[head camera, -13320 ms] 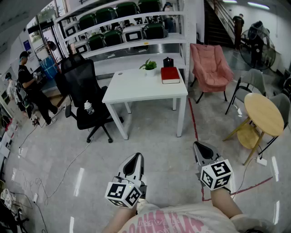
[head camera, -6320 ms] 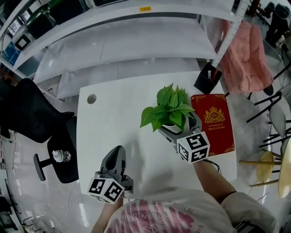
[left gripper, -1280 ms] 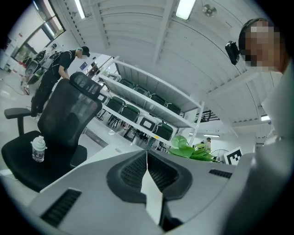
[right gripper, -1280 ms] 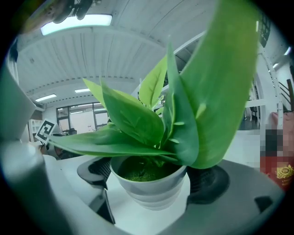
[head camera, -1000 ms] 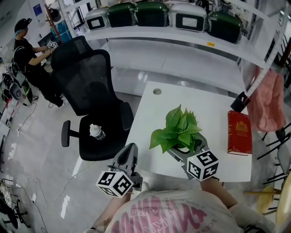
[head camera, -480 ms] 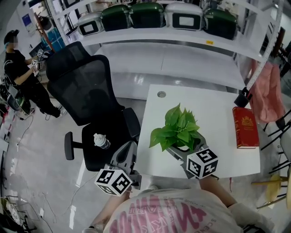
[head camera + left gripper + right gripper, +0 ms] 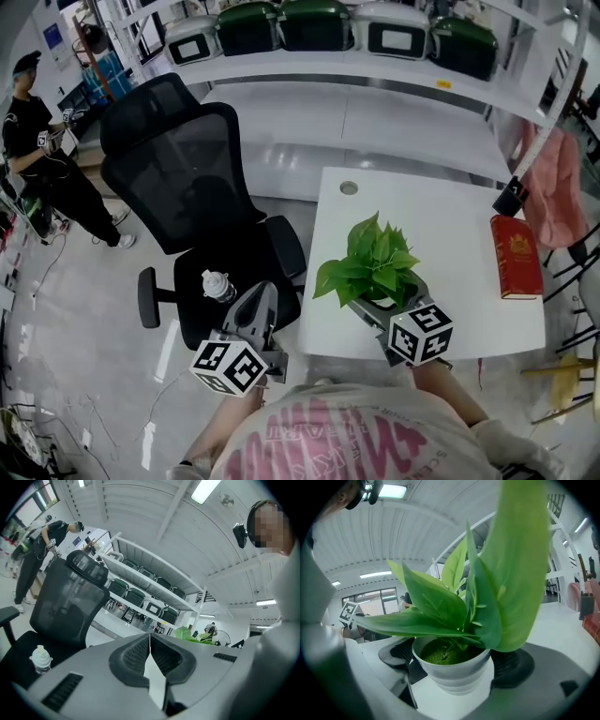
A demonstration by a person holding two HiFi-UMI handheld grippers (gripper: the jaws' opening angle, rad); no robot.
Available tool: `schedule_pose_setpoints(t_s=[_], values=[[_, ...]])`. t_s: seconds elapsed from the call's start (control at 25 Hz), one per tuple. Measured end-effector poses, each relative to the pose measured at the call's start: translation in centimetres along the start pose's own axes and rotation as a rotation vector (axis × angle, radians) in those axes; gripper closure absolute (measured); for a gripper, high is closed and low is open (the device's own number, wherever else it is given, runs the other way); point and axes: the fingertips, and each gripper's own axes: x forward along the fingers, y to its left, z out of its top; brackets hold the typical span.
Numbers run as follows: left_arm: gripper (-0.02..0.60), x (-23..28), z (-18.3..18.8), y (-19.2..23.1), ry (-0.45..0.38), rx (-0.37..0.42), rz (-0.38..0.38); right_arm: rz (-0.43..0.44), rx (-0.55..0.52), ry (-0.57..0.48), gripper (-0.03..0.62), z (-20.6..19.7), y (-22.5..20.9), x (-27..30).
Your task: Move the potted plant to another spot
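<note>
The potted plant (image 7: pixel 372 264), green leaves in a small white pot (image 7: pixel 453 668), hangs over the near part of the white table (image 7: pixel 441 234). My right gripper (image 7: pixel 382 300) is shut on the pot, one pad against each side of it. Broad leaves (image 7: pixel 506 569) fill most of the right gripper view. My left gripper (image 7: pixel 255 314) is shut with nothing in it, held off the table's left edge above the black office chair (image 7: pixel 202 202). In the left gripper view the left gripper (image 7: pixel 150 656) has its ribbed pads pressed together.
A red book (image 7: pixel 517 257) lies at the table's right end, a black pen holder (image 7: pixel 511 197) behind it. A water bottle (image 7: pixel 217 284) rests on the chair seat. Shelves with green cases (image 7: pixel 309 23) run along the back. A person (image 7: pixel 37 141) stands far left.
The view has drifted, so the table and chair sit further right and lower. Both grippers kept their places in the picture, the right one still gripping the plant.
</note>
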Motion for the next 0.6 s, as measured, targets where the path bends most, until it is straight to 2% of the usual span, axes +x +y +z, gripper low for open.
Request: schedule_pose_setpoints(t_s=[0.28,0.6], values=[[0.557,-1.4,-0.8,1.9,-0.002,-0.027,0.037,0.006,-0.015,0.061,0.069,-1.9,0.3,1.5],[0.557,-1.5,-3.1,2.6,0.054,-0.055,0.077,0.029,-0.004,0.133,0.069,-3.8,-0.7,3.6]])
